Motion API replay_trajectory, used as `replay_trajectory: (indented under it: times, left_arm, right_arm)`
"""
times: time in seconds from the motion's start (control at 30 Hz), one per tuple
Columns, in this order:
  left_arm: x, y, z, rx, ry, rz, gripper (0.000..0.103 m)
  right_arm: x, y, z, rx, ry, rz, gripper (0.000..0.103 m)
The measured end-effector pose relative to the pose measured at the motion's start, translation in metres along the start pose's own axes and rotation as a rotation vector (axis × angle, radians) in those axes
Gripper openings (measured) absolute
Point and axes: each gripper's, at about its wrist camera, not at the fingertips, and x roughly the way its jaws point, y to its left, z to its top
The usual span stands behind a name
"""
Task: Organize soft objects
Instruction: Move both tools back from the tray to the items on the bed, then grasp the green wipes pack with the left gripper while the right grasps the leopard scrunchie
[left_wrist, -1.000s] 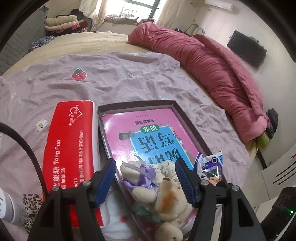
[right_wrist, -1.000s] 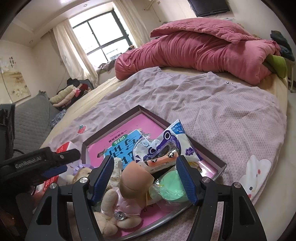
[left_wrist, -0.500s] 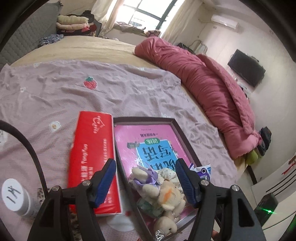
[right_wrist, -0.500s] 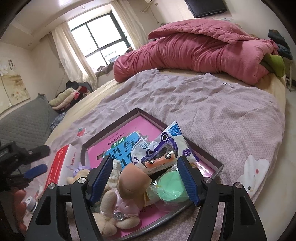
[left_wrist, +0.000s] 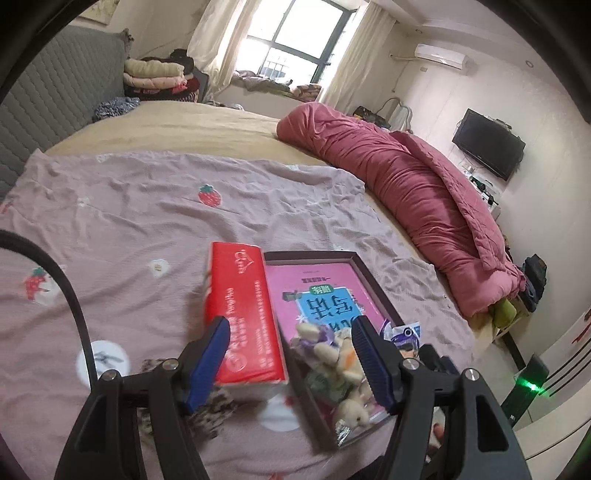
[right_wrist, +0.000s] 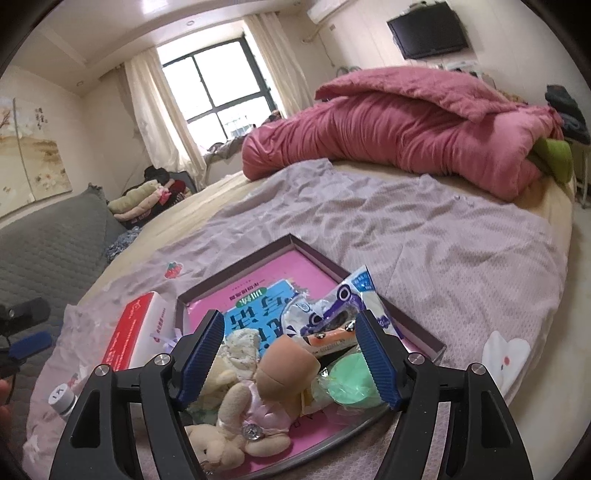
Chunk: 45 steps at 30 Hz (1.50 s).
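A dark shallow tray (left_wrist: 314, 254) (right_wrist: 236, 273) lies on the lilac sheet with a pink book flat inside it. At its near end are heaped beige plush toys (left_wrist: 332, 354) (right_wrist: 229, 406), a doll with a tan head (right_wrist: 288, 365), a cartoon wipes packet (right_wrist: 332, 314) (left_wrist: 404, 334) and a pale green round piece (right_wrist: 351, 380). A red tissue pack (left_wrist: 243, 310) (right_wrist: 129, 336) lies along the tray's left side. My left gripper (left_wrist: 291, 332) hovers above the pack and toys, its jaws opening, holding nothing. My right gripper (right_wrist: 290, 325) stands open over the pile, pads touching nothing.
A white-capped bottle (left_wrist: 103, 358) (right_wrist: 62, 397) and a leopard-print cloth (left_wrist: 218, 406) sit left of the red pack. A rolled pink quilt (left_wrist: 406, 184) (right_wrist: 406, 129) lies across the far side of the bed. The bed's edge drops off to the right.
The left gripper has pulled back and risen, so the tray, toys and red pack look smaller and more of the room shows. The right gripper has hardly moved.
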Motion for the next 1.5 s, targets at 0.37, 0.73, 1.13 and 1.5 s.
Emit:
replay_trajectory:
  times: [0.37, 0.73, 1.13, 1.5]
  left_arm:
    - [-0.061, 0.062, -0.023, -0.038, -0.022, 0.100, 0.068]
    - [-0.075, 0.118, -0.076, -0.078, 0.077, 0.181, 0.068]
    - [-0.042, 0.126, -0.114, -0.045, 0.183, 0.170, 0.068]
    - [-0.012, 0.132, -0.128, -0.053, 0.238, 0.131, 0.068]
  right_arm:
    - [-0.032, 0.033, -0.001, -0.110, -0.048, 0.045, 0.075]
    - [-0.054, 0.098, -0.020, -0.161, 0.051, 0.225, 0.075]
    - [-0.027, 0.160, -0.063, -0.257, 0.293, 0.334, 0.075]
    - [0.023, 0.185, -0.089, -0.208, 0.432, 0.343, 0.075]
